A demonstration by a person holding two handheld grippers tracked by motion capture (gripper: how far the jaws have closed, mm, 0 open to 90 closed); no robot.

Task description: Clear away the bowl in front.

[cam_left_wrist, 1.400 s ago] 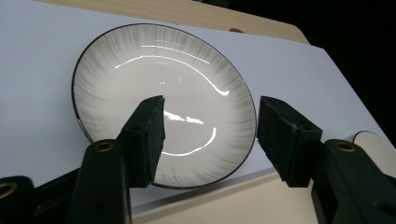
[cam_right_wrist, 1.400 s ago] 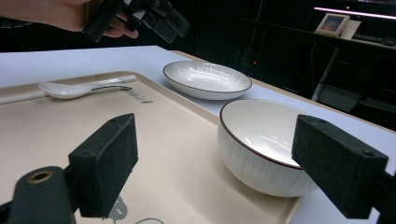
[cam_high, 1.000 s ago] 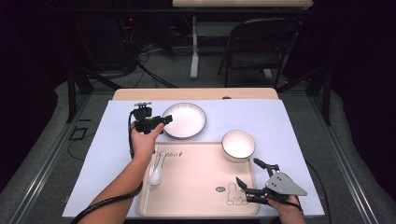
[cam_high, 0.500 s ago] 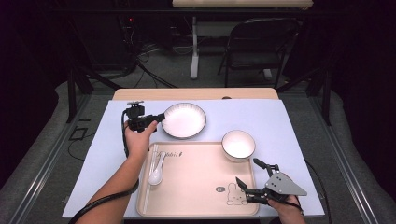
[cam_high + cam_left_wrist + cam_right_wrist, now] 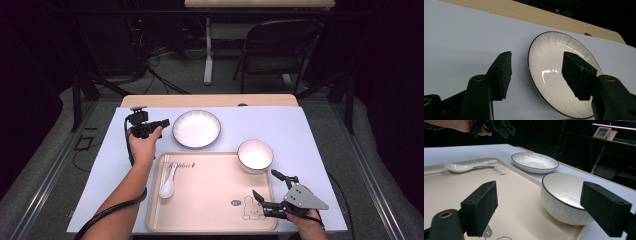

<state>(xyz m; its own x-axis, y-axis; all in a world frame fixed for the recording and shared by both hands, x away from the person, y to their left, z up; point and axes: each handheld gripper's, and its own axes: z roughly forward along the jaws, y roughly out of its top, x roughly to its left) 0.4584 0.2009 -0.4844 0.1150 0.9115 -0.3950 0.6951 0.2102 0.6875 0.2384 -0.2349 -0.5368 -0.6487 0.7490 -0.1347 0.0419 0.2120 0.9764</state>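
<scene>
Just left of the plate (image 5: 196,129), your left gripper (image 5: 161,123) hovers with its jaws spread apart and nothing between them; from the left gripper view the plate's near rim (image 5: 531,72) sits in the gap ahead, untouched. That plate rests on the desk (image 5: 300,125) beyond the tray (image 5: 210,195). Your right gripper (image 5: 270,192) hangs released over the tray's near right corner, the bowl (image 5: 255,155) just beyond it.
</scene>
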